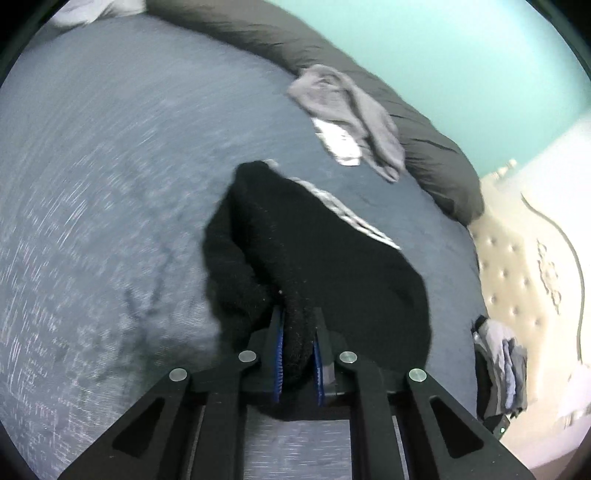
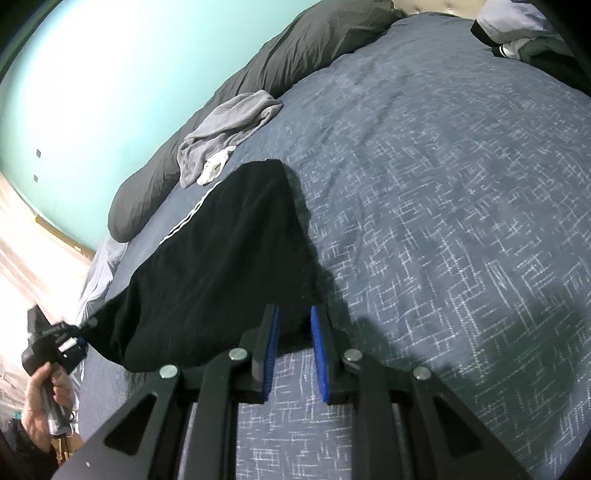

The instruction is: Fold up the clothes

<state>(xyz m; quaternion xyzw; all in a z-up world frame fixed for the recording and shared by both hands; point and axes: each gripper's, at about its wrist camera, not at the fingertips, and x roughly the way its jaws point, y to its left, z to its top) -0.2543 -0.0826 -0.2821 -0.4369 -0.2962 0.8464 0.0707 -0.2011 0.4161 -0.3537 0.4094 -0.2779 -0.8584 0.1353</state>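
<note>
A black garment with white side stripes (image 1: 314, 251) lies partly lifted on the blue patterned bedspread (image 1: 110, 184). My left gripper (image 1: 297, 314) is shut on a thick bunched fold of it, the blue pads pressing from both sides. In the right wrist view the same garment (image 2: 221, 258) stretches from my right gripper (image 2: 293, 314) to the left gripper (image 2: 74, 332), which a hand (image 2: 40, 406) holds. Its near corner sits between the right fingertips, which stand narrow and appear to pinch it.
A crumpled grey garment (image 2: 225, 125) with a white piece (image 2: 214, 166) lies beside a long dark grey pillow (image 2: 295, 48) along the bed's far edge. A pile of clothes (image 2: 517, 33) sits at a corner. A tufted cream headboard (image 1: 517, 277) and a teal wall (image 1: 443, 55) border the bed.
</note>
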